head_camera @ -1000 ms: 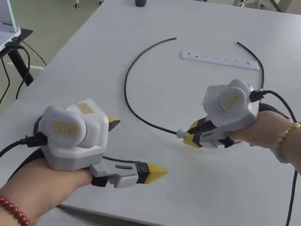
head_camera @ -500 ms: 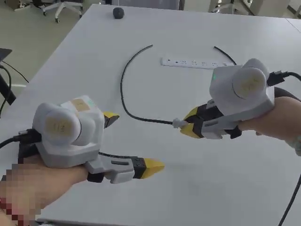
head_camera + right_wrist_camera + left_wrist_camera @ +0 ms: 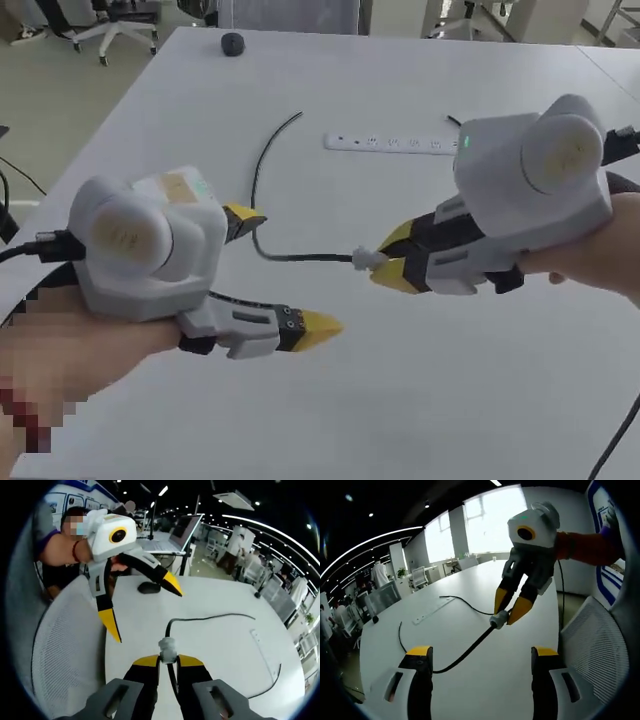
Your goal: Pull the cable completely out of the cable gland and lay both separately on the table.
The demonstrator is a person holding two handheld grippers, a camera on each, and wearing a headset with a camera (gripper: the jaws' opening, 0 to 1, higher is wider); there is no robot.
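White table (image 3: 450, 400): your right gripper (image 3: 386, 260) is clamped on the cable gland (image 3: 366, 260), with the black cable (image 3: 262, 160) threaded through and trailing across the tabletop. Your left gripper (image 3: 300, 270) has its jaws spread, empty.

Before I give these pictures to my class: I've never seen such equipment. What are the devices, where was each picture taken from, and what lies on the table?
There is no robot: a person holds a two-jawed tool in each hand. The wide picture comes from a headset camera looking down; each round one comes from a camera riding on a tool. The right tool pinches a white cable gland, with a black cable trailing from it onto the white table. The left tool is open and empty. A power strip also lies there.
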